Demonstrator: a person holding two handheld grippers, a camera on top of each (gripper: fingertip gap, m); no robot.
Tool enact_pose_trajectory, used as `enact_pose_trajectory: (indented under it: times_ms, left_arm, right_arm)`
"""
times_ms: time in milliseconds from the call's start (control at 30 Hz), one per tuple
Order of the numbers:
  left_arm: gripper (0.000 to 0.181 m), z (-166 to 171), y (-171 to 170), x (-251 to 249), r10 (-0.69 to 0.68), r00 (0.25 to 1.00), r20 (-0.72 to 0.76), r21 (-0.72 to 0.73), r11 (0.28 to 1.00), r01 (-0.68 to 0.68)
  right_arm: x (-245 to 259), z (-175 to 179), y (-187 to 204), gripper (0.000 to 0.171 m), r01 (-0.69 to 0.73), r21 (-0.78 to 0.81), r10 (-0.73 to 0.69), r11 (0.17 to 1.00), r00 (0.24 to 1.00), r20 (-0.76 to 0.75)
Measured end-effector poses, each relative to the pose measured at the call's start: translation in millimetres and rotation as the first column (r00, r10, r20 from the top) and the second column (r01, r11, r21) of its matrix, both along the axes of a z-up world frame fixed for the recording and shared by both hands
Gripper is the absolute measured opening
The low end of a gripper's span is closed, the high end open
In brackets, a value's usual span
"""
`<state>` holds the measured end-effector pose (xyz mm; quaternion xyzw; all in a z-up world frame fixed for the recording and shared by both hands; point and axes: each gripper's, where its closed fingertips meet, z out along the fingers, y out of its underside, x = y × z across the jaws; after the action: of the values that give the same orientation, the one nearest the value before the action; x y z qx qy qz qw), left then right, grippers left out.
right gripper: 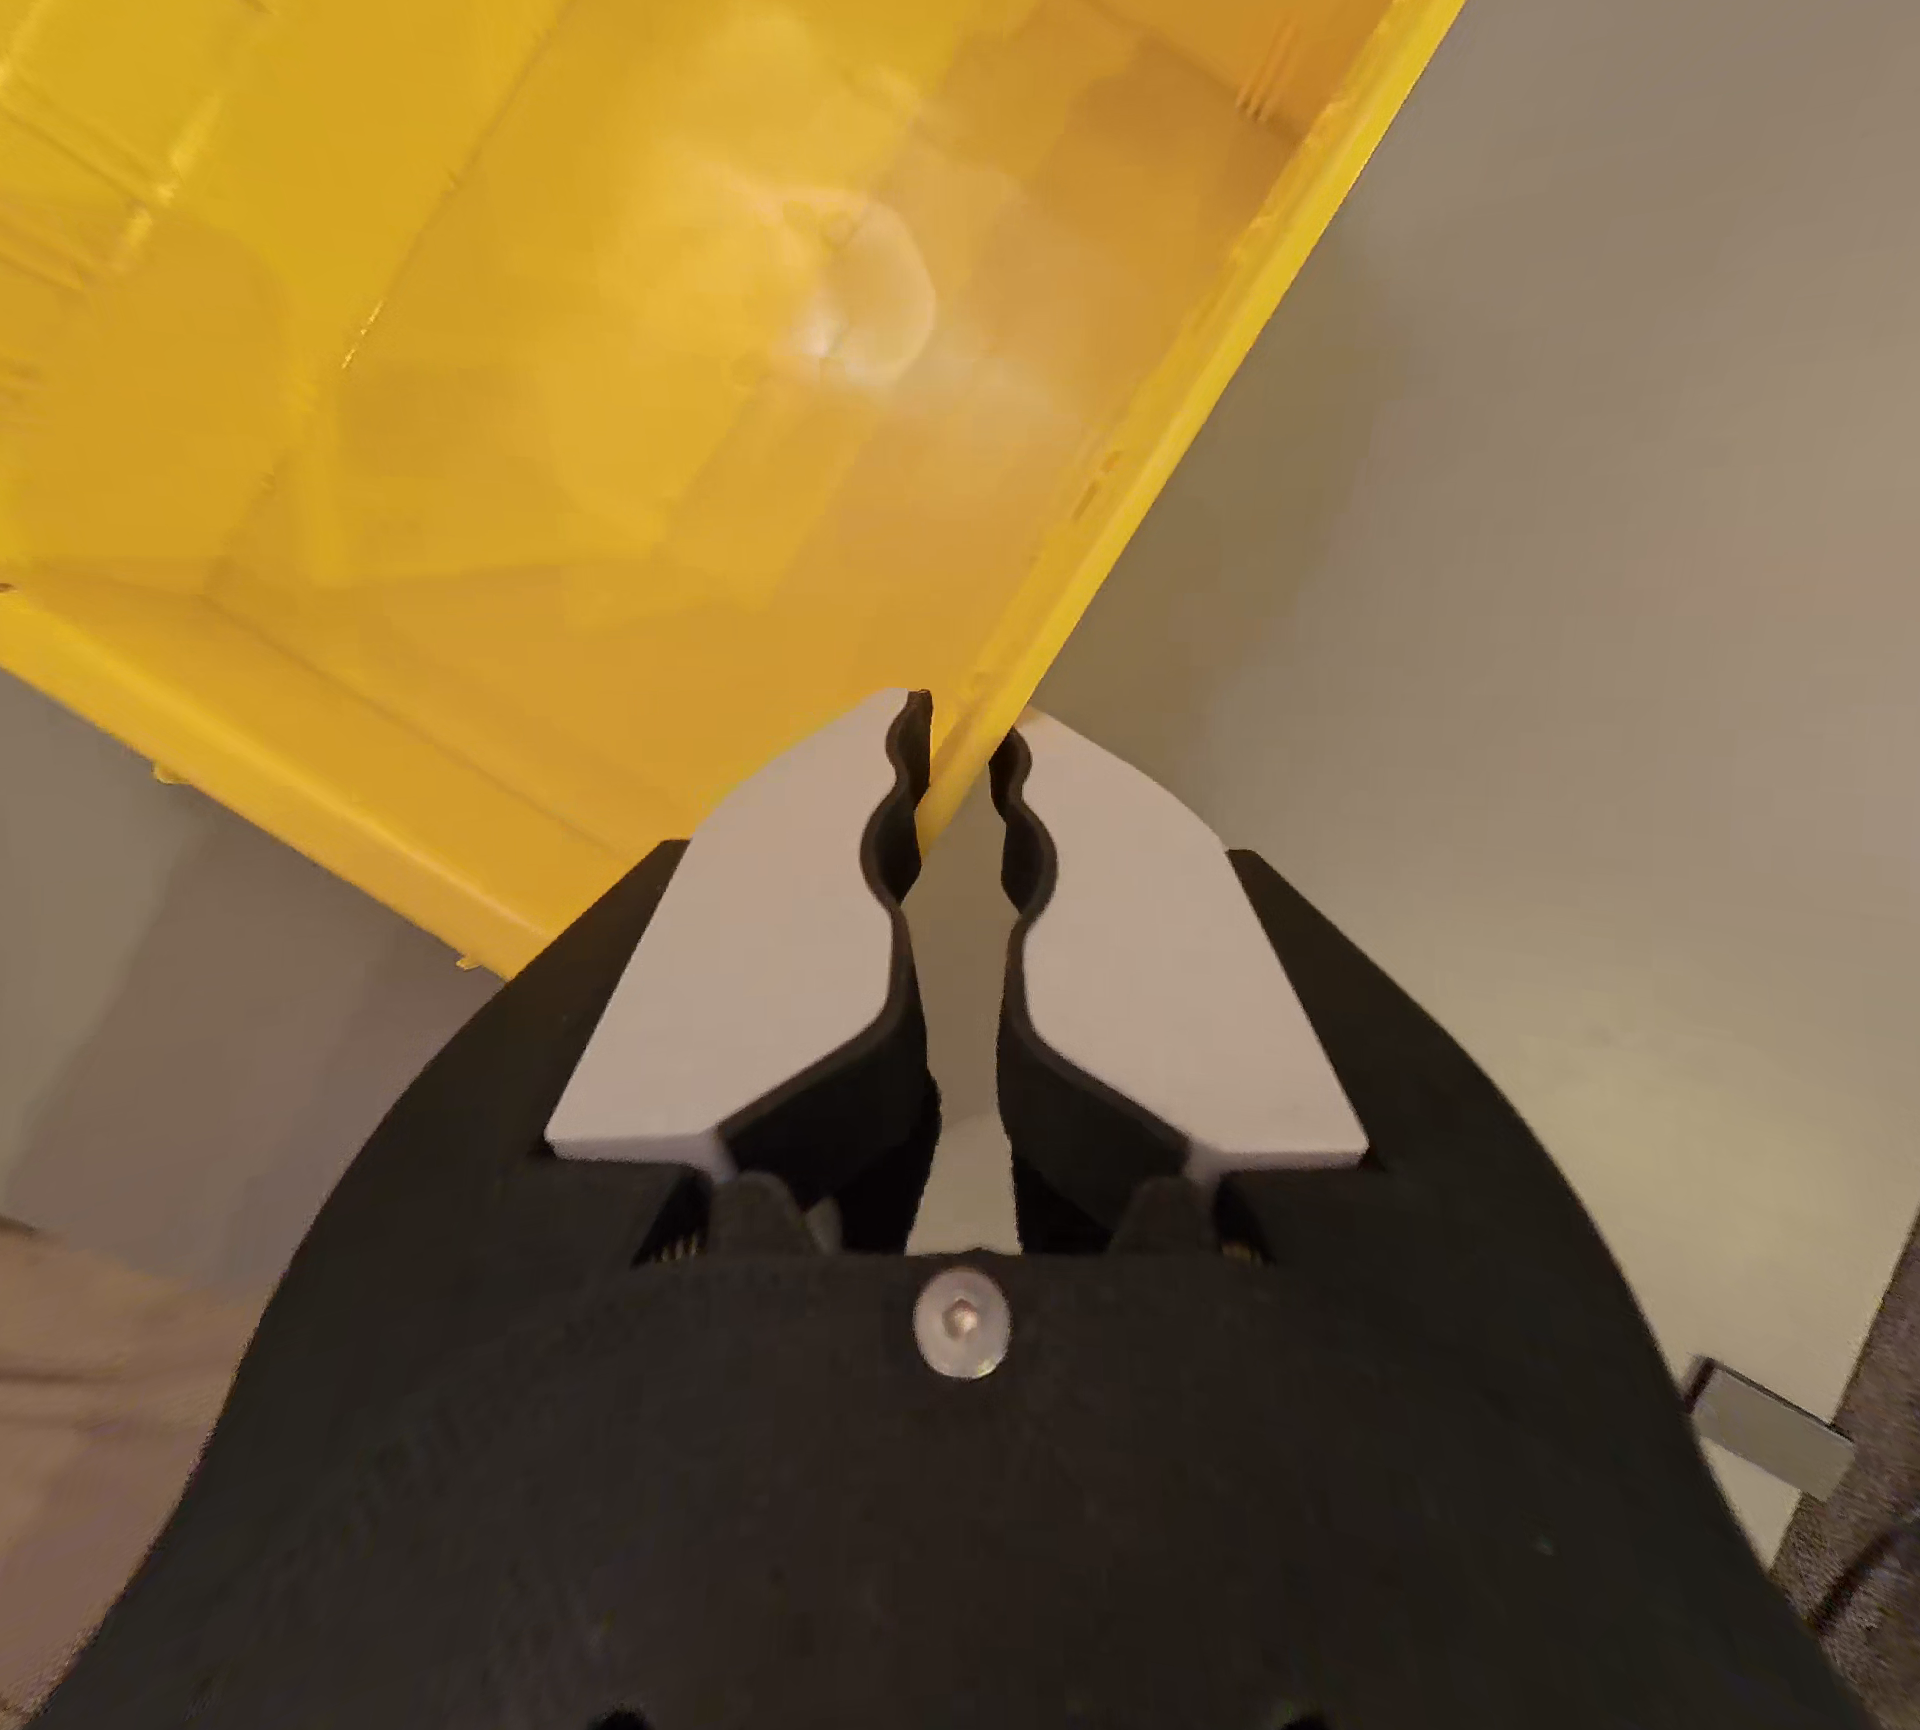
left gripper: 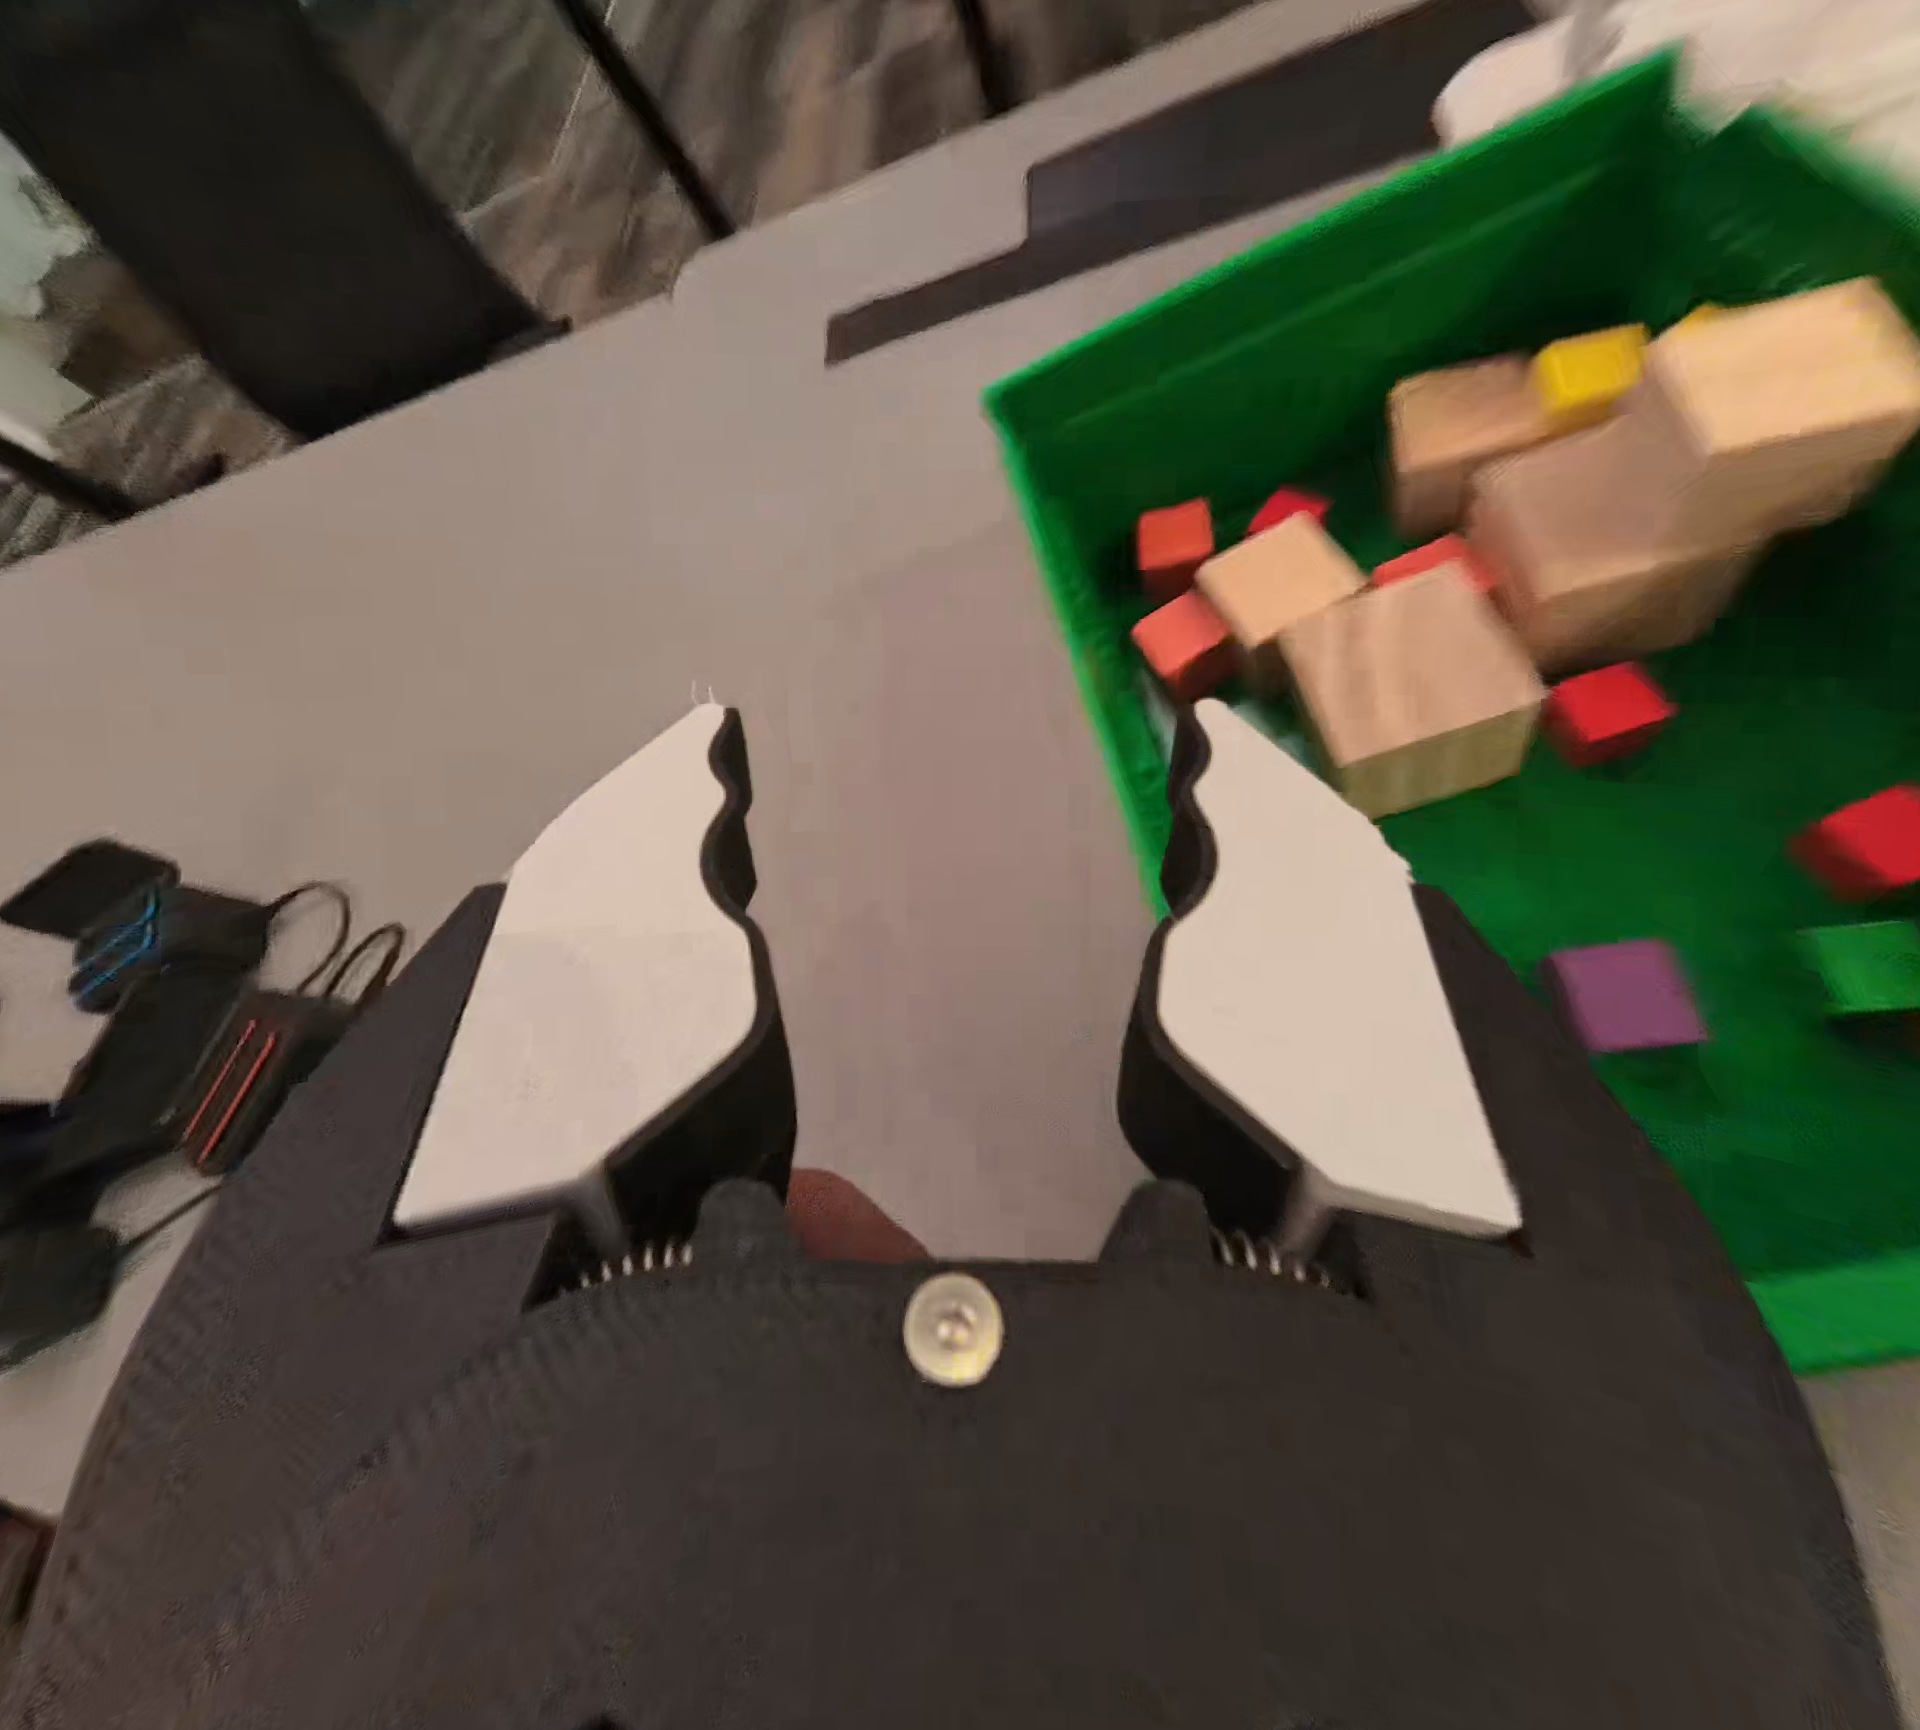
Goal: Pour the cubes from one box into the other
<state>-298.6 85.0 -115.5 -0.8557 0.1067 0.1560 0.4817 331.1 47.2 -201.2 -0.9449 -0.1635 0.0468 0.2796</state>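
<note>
A green box (left gripper: 1299, 330) stands on the grey table at the right of the left wrist view. It holds several wooden cubes (left gripper: 1403, 683) and small red, yellow, purple and green cubes (left gripper: 1605, 709). My left gripper (left gripper: 961, 719) is open and empty, just left of the green box's near left wall. In the right wrist view, my right gripper (right gripper: 961, 730) is shut on the rim of a yellow box (right gripper: 644, 278). The yellow box is tilted and I see no cubes in its visible inside.
Black devices with cables (left gripper: 156, 1005) lie on the table at the left. Dark flat strips (left gripper: 1247, 153) lie at the table's far edge. A white object (left gripper: 1507, 80) sits behind the green box. A metal piece (right gripper: 1766, 1452) shows at the table's right edge.
</note>
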Motion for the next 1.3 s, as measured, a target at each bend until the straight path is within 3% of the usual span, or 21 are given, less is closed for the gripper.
enact_pose_trajectory:
  times_ms: [200,433,567,700,767,867,967,1033,1067,1133,1233,1300]
  left_arm:
    - [0.084,-59.9,-7.0,-33.3,0.06,0.993,0.1,-0.146,0.988,-0.046]
    - [0.07,-97.9,-12.3,-24.5,0.035,0.967,0.251,-0.274,0.961,0.036]
    - [0.049,-102.5,-11.8,-11.5,0.013,0.916,0.402,-0.259,0.961,0.1]
    - [0.01,-112.4,-12.7,-16.1,-0.018,0.968,0.25,-0.286,0.954,0.092]
    - [0.0,-109.5,-10.5,-10.9,-0.047,0.966,0.255,-0.255,0.96,0.114]
    - [0.015,-98.7,-7.0,-6.2,-0.056,0.923,0.382,-0.206,0.968,0.144]
    - [0.038,-70.7,-6.9,2.3,-0.082,0.741,0.666,-0.109,0.973,0.206]
    - [0.053,-47.7,-11.9,9.7,-0.133,0.624,0.77,-0.047,0.963,0.264]
    - [0.061,-39.2,-16.0,15.2,-0.161,0.6,0.784,-0.038,0.952,0.304]
    - [0.075,-31.4,-21.4,24.4,-0.19,0.627,0.755,-0.052,0.936,0.347]
    - [0.075,-47.4,-22.4,34.1,-0.155,0.75,0.643,-0.169,0.926,0.336]
    - [0.066,-62.9,-22.2,40.7,-0.135,0.798,0.587,-0.232,0.917,0.326]
  right_arm:
    - [-0.6,0.1,0.6,0.006,-0.001,0.007,0.001,1.0,1.0,-0.011]
    - [-3.6,-0.2,-0.5,0.008,-0.002,-0.004,0.002,1.0,0.996,-0.086]
    - [-3.1,-0.3,0.4,0.006,-0.008,-0.002,0.008,1.0,0.999,-0.05]
    - [-2.4,-0.2,1.3,0.005,-0.012,0.003,0.012,1.0,0.999,-0.046]
    - [-2.4,0.0,1.4,0.005,-0.012,0.006,0.012,1.0,0.999,-0.049]
    - [-2.5,0.0,1.2,0.005,-0.013,0.004,0.013,1.0,0.998,-0.056]
    - [-2.7,-0.1,1.2,0.005,-0.014,0.002,0.014,1.0,0.998,-0.057]
    - [-2.9,-0.1,1.1,0.005,-0.014,0.001,0.014,1.0,0.998,-0.058]
    - [-2.9,-0.1,1.1,0.005,-0.014,0.0,0.014,1.0,0.998,-0.057]
    - [-3.1,-0.1,1.2,0.005,-0.012,-0.002,0.012,1.0,0.998,-0.059]
    - [-3.2,-0.1,0.9,0.005,-0.013,-0.005,0.012,1.0,0.998,-0.054]
    - [-3.7,-0.1,0.5,0.005,-0.016,-0.007,0.015,1.0,0.999,-0.052]
